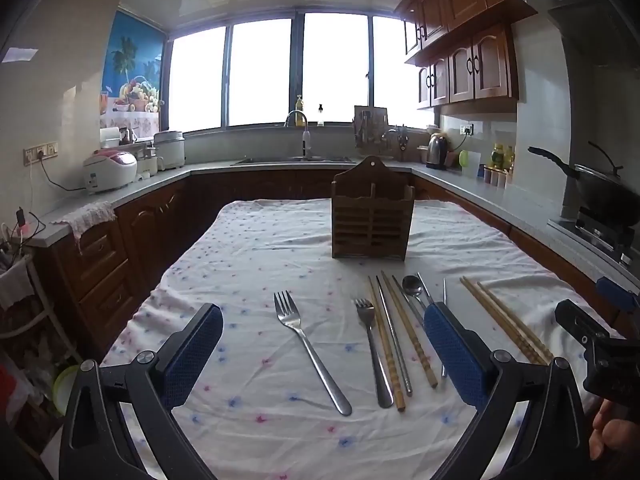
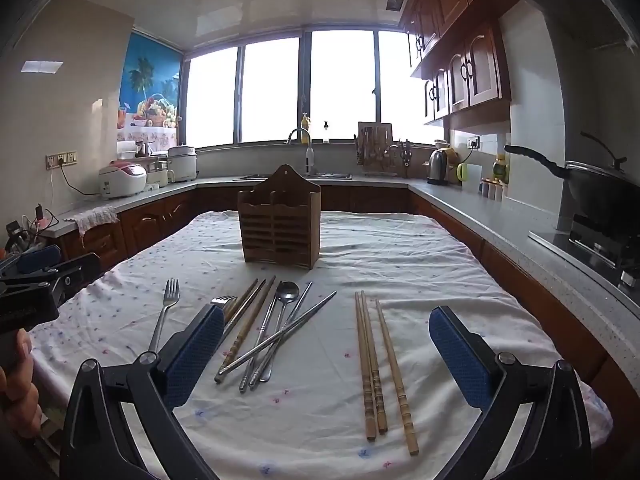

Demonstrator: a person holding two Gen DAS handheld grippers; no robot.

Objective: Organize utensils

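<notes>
A wooden slatted utensil holder [image 1: 370, 220] stands upright at the table's far middle; it also shows in the right wrist view [image 2: 279, 226]. In front of it lie two steel forks [image 1: 308, 350] [image 1: 372, 350], a spoon [image 2: 285, 320], steel chopsticks [image 2: 276, 340] and bamboo chopsticks [image 1: 408, 332]. Three more bamboo chopsticks [image 2: 380, 368] lie apart on the right. My left gripper [image 1: 324, 354] is open and empty above the forks. My right gripper [image 2: 326, 354] is open and empty above the gap between the two utensil groups.
The table wears a white flowered cloth [image 1: 260, 248]. Grey kitchen counters [image 2: 460, 200] run around it, with rice cookers [image 1: 110, 170] on the left, a sink at the back, and a wok on a stove [image 2: 600, 200] at the right.
</notes>
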